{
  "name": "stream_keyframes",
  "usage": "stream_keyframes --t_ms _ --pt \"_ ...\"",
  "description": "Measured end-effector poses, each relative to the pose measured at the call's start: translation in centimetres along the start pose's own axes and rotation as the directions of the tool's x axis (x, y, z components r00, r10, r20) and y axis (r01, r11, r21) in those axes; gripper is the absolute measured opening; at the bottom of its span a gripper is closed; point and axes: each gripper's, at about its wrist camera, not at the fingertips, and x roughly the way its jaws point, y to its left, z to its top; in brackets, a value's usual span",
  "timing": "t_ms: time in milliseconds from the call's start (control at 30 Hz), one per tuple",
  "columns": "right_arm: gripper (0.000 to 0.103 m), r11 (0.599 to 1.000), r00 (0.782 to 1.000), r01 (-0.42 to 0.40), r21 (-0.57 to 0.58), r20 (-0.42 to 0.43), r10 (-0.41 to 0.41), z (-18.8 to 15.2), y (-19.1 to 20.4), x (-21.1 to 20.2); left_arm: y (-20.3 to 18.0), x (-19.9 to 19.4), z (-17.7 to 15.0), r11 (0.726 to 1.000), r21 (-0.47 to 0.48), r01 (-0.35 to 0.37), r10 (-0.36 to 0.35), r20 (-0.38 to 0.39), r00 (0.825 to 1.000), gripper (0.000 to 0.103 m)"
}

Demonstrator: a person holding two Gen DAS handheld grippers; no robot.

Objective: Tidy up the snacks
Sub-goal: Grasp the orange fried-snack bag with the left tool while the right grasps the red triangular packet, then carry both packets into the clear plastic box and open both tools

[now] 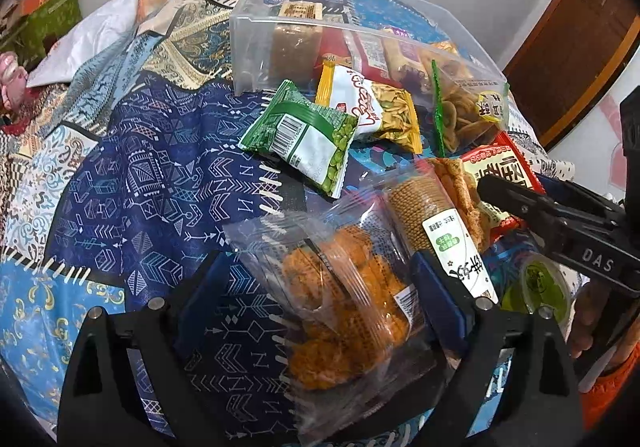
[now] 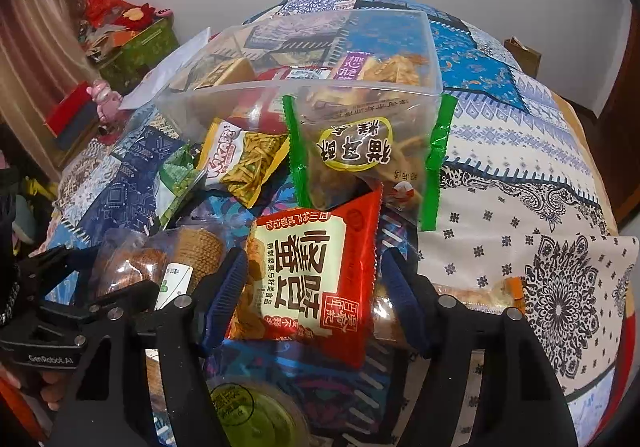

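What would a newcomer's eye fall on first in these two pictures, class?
Probably the red snack packet, lying between the right gripper's jaws. Behind it, a clear plastic bin already holds several snacks. Loose packets crowd a bright blue patchwork cloth.

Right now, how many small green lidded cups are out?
1: small green lidded plastic cup at the picture's bottom, below the red snack packet; others may be buried.
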Motion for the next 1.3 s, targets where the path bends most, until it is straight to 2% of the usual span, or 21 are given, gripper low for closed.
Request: stream_keyframes --t_ms 67,200,333,400,467,600,833,1000,1300 --pt "0.043 1.000 1.000 -0.006 0.002 -0.003 0.006 0.1 0.0 0.1 -0.1 -0.1 -0.1 1.000 0.003 -0.004 0.004 0.009 1.000 0.089" --pt "0.036 0.999 0.999 -0.033 0.033 -0.002 0.033 -0.1 -0.5 0.0 -0.7 -0.8 -0.8 0.999 0.036 -0.007 0.006 0.022 1.000 0.068" --pt "0.031 0.997 0.999 -0.053 0.054 0.011 0.052 -0.3 -0.8 -0.6 -1.0 -1.5 -1.4 0.998 0.065 -0.012 0.010 0.031 0.999 0.063" --pt "0.029 0.997 0.998 -0.057 0.057 0.021 0.056 -0.5 -0.8 -1.0 -0.7 -1.9 -1.2 0.999 0.051 -0.012 0.010 0.041 0.999 0.049" --pt "0.028 0.996 0.998 -0.063 0.057 0.024 0.061 -0.4 -0.7 -1.3 -0.2 -2.4 -0.7 1.000 0.027 -0.002 0.001 0.052 0.999 0.047" --pt "0.028 0.997 0.998 -0.058 0.043 0.038 0.057 -0.4 -0.5 -2.0 -0.3 -3.4 0.0 0.998 0.049 -0.040 0.035 0.088 0.996 0.045" --pt "0.027 0.999 0.995 -0.044 0.030 0.087 0.042 0.1 -0.3 -4.0 -0.6 -5.7 1.0 0.997 0.060 -0.039 0.029 0.151 0.988 0.043" --pt "0.027 0.998 0.989 -0.052 0.036 0.142 0.046 0.9 -0.5 -5.7 -0.9 -7.7 3.1 0.997 0.063 -0.039 0.024 0.217 0.976 0.043" --pt "0.027 0.998 0.973 -0.047 0.036 0.229 0.038 3.5 -0.5 -7.6 -1.6 -9.0 7.1 0.996 0.084 -0.044 0.018 0.294 0.956 0.041"
